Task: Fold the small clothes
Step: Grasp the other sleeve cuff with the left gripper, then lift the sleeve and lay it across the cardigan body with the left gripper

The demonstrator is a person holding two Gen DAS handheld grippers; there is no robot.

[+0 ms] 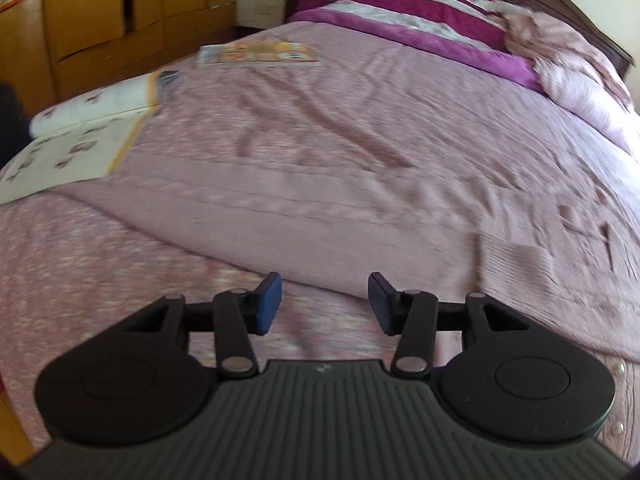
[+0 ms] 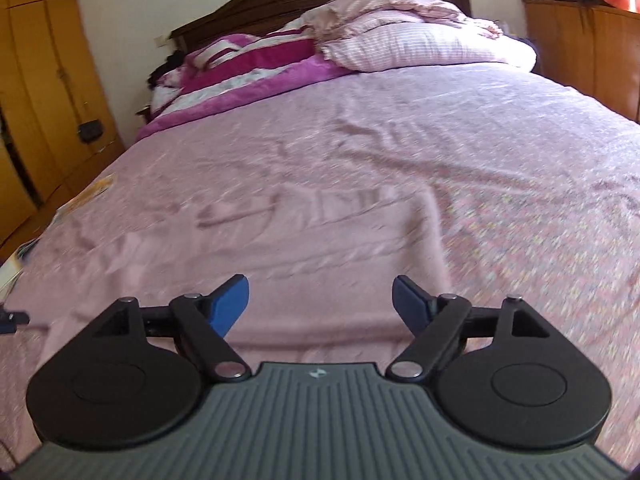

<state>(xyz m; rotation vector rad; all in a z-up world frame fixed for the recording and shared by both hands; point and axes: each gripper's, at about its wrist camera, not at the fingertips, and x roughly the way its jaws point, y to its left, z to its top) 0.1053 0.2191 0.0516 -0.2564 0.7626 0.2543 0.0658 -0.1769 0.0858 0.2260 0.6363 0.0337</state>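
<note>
Left claw (image 1: 325, 304) partly open, empty; right claw (image 2: 320, 306) wide open, empty. Ahead of both, pink garment (image 1: 340, 216) flat on bed (image 2: 520, 160).

A: Count, bed surface?
B: One pink garment (image 1: 360, 200) at 12 o'clock. Two open booklets: pale one (image 1: 80, 136) at 10 o'clock, colourful one (image 1: 256, 54) at 11.
A: Bedding?
B: One purple blanket (image 2: 248, 76), one striped pillow (image 2: 420, 46).
A: Grippers?
B: Two.
</note>
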